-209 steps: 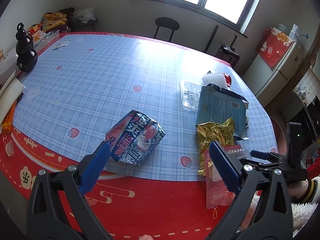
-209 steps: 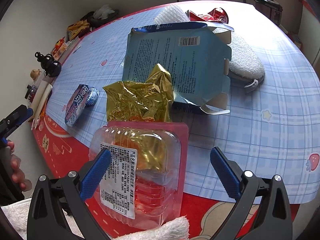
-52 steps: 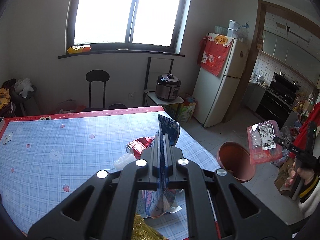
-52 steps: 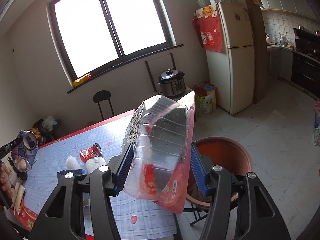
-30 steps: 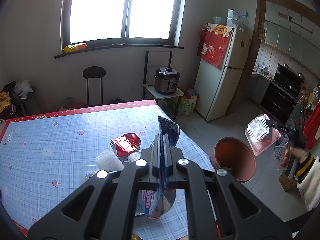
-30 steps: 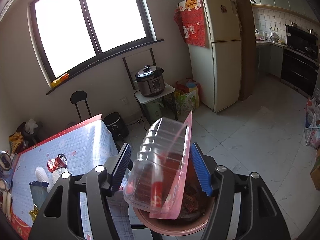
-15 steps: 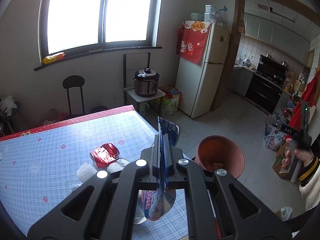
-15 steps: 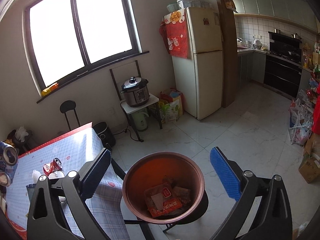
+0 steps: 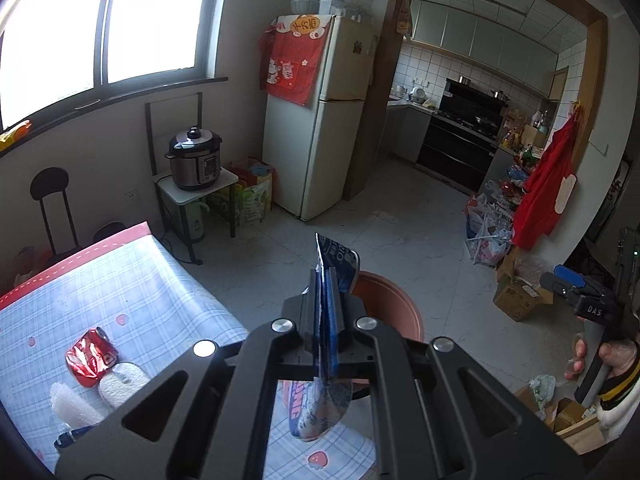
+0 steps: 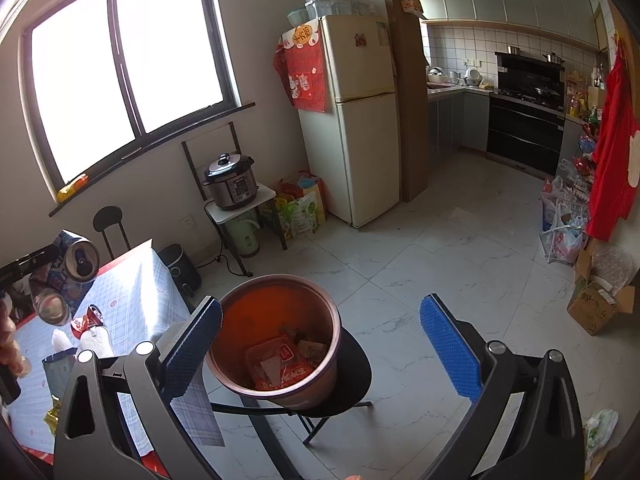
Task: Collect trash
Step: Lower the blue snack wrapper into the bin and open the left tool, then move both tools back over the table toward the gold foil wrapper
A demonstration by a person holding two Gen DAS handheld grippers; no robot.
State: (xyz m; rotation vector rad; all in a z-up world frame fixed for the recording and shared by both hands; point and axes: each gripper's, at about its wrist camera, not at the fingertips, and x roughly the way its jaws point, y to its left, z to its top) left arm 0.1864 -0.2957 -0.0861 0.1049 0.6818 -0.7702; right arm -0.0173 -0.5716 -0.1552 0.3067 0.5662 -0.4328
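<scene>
From the left wrist, the left gripper (image 9: pixel 325 312) is pressed tight on a crushed can (image 9: pixel 320 412), pinching its flat middle so it cannot slip during carrying. The can hangs just before the near rim of the bin (image 9: pixel 394 304), beyond the table's corner. A red can (image 9: pixel 90 356) waits near the table (image 9: pixel 160 288) edge.

From the right wrist, the right gripper (image 10: pixel 320 354) stands spread wide and empty above the bin (image 10: pixel 276 336), where a plastic tray (image 10: pixel 280 364) lies inside. The bin sits on a stool (image 10: pixel 352 376) beside the table's corner, probably for easy reach.

Kitchen corner seen beyond the table
A cream two-door fridge (image 10: pixel 362 120) is draped with red cloth (image 10: pixel 302 76); a steel pressure cooker (image 10: pixel 231 182) is perched on a small white stand (image 10: pixel 240 205).
</scene>
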